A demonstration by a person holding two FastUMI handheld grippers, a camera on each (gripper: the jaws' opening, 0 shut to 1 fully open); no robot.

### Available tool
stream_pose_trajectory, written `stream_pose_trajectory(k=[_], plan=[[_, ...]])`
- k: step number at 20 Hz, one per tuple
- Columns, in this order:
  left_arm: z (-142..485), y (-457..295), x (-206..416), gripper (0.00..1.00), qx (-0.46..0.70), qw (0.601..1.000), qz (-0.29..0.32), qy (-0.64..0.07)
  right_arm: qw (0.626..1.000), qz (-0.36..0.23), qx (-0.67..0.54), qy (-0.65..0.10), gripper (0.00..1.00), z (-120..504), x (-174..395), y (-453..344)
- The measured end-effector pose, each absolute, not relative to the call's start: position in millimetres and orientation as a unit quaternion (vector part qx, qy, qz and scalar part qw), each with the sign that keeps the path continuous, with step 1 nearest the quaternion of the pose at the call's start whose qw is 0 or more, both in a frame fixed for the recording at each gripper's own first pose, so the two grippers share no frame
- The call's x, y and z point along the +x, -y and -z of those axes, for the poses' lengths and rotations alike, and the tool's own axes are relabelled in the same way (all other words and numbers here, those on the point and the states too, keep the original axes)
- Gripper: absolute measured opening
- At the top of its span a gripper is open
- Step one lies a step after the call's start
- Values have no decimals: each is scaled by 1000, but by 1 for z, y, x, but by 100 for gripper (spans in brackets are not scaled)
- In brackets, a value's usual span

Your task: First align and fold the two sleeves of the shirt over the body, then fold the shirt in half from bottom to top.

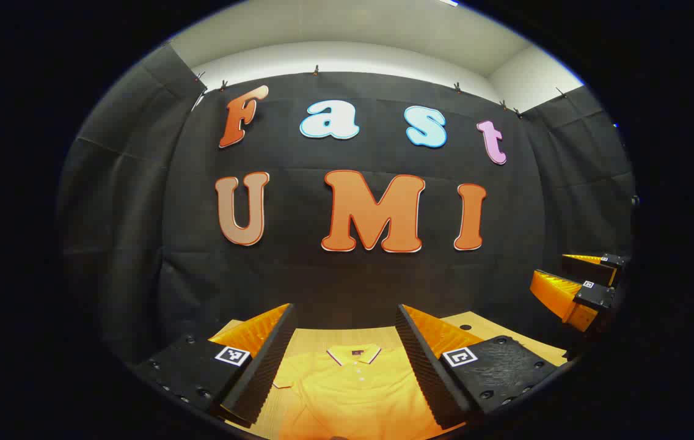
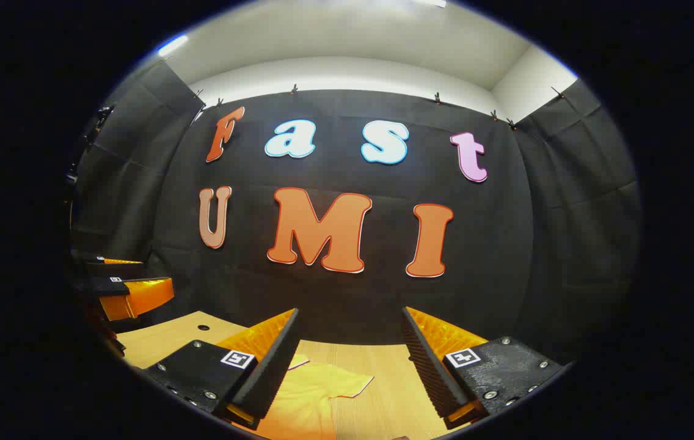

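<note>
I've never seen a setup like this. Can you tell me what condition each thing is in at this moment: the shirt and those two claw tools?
shirt: lying flat on the wooden table, collar toward the wall, unfolded.
sleeve: spread out to the side, not yet folded over the body.
left gripper: open, held above the shirt, gripping nothing.
right gripper: open, held above the sleeve, gripping nothing.

the right gripper [image 2: 347, 366] hangs above the wooden table [image 2: 377, 391] with its jaws spread wide, nothing between them. below lies the yellow shirt [image 2: 307, 400], one short sleeve [image 2: 347, 384] spread out flat. the left gripper [image 2: 124, 287] shows far off at the left edge.
</note>
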State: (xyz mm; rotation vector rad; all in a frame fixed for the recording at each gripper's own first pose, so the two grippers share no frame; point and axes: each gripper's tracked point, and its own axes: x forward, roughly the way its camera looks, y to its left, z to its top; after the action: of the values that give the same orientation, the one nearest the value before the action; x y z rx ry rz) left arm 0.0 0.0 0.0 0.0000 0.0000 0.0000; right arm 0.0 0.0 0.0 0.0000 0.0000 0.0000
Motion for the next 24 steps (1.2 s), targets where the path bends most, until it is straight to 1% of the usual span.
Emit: stream_pose_trajectory(k=[2, 3, 5, 8, 9, 12, 16, 20, 24], plan=[[4, -7, -2, 96, 11, 1000, -10, 2, 1000, -9, 4, 3, 98, -2, 2, -5], [5, -5, -1, 98, 22, 1000, -11, 3, 1000, -20, 9, 6, 98, -3, 4, -9], [4, -6, -1, 98, 43, 999, -25, 10, 999, -36, 16, 7, 97, -1, 10, -12], [-1, 0, -3, 98, 50, 998, -30, 21, 999, -37, 10, 6, 98, 3, 16, -8], [-6, 1, -3, 96, 51, 998, -31, 24, 999, -36, 6, 5, 98, 3, 16, -7], [-4, 2, 2, 99, 53, 998, -38, 25, 999, -45, -5, 5, 98, 10, 30, -10], [-2, -2, 7, 98, 52, 997, -49, 23, 998, -62, -12, -16, 98, 27, 46, -20], [-6, -3, 6, 98, 51, 996, -57, 34, 997, -61, -18, -49, 98, 53, 58, -14], [-9, -4, 5, 98, 57, 995, -67, 43, 994, -53, -12, -93, 98, 90, 83, -3]])
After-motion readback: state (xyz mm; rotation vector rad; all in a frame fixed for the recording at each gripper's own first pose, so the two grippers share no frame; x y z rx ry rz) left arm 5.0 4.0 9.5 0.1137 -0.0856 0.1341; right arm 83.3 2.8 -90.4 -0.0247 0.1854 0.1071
